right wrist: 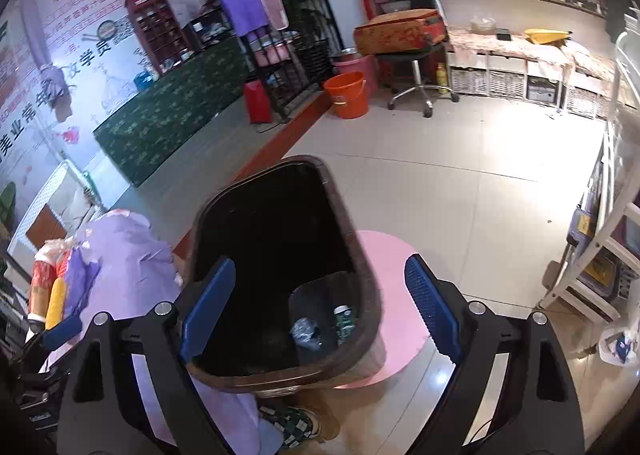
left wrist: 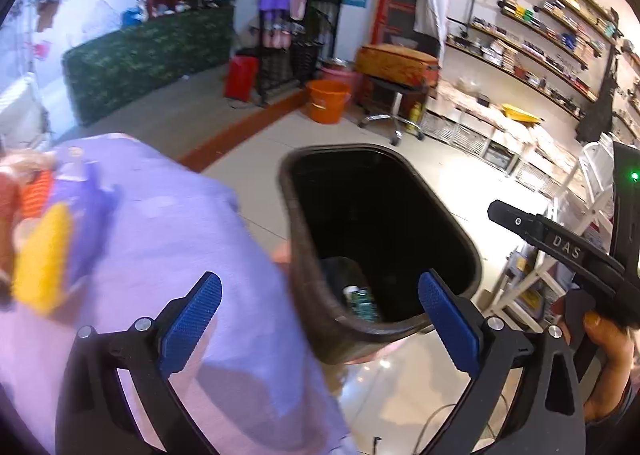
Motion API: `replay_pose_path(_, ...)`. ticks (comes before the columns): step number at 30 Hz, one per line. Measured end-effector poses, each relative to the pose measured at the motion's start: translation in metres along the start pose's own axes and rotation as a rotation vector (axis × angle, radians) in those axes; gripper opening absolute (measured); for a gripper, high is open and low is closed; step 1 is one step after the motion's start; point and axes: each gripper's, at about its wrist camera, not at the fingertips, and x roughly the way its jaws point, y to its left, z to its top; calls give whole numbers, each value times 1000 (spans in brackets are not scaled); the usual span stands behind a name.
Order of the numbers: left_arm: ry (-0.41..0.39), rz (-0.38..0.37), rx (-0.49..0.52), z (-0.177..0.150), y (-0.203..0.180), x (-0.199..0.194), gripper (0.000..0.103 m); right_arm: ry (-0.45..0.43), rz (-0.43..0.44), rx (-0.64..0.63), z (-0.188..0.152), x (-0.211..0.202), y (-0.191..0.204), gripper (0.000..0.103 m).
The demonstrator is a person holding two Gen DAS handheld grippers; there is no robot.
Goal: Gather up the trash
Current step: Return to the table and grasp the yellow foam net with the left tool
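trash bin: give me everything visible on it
The bin is a dark brown, oblong container with rounded corners and a thick rim; its outer wall looks ribbed or woven. It stands upright and open, with no lid on it, on the tiled floor beside a purple-covered table, partly over a pink round mat. The inside is black. At the bottom lie a green-labelled can and a crumpled clear wrapper. Both hand-held grippers hover open above it; neither touches it.
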Motion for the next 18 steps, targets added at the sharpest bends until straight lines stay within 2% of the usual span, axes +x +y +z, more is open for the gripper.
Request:
replay_pose_path(9, -69, 224, -87, -16, 54, -35, 97, 41, 109, -128, -12, 5, 59, 86)
replay_pose_path(15, -64, 298, -155, -13, 100, -43, 97, 80, 217, -259, -27, 8, 112, 86)
replay_pose_path(18, -44, 304, -185, -6, 121, -37, 94, 95, 258, -306, -35, 9, 137, 86)
